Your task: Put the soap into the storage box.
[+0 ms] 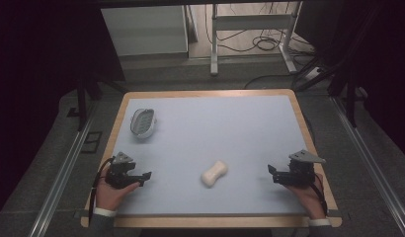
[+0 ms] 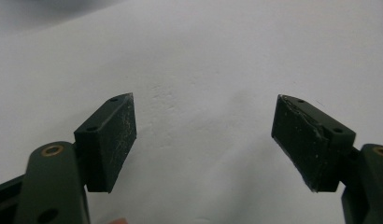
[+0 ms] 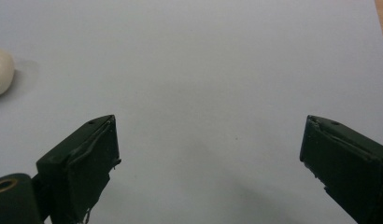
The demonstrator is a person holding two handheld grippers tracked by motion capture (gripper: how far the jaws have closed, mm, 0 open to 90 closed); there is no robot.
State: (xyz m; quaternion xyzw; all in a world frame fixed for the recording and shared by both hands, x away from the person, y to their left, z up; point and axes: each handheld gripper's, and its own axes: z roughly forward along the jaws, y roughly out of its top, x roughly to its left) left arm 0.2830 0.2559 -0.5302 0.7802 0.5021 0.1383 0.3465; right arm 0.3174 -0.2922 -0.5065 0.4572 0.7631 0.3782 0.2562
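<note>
A cream, peanut-shaped soap bar (image 1: 214, 173) lies on the pale blue mat, near the front and slightly right of centre. An oval soap dish (image 1: 142, 122) with a white rim sits at the back left. My left gripper (image 1: 145, 177) rests at the front left, open, its jaws pointing right toward the soap with bare mat between them (image 2: 203, 126). My right gripper (image 1: 272, 174) rests at the front right, open, jaws pointing left. In the right gripper view the soap's end (image 3: 2, 72) peeks in at the left edge, and nothing lies between the jaws (image 3: 210, 140).
The blue mat (image 1: 230, 128) covers a wooden-edged table (image 1: 309, 143). Beyond the far edge stand a white cabinet (image 1: 146, 29) and a desk frame with cables (image 1: 255, 34) on the floor. Metal rails (image 1: 62, 173) run along both sides.
</note>
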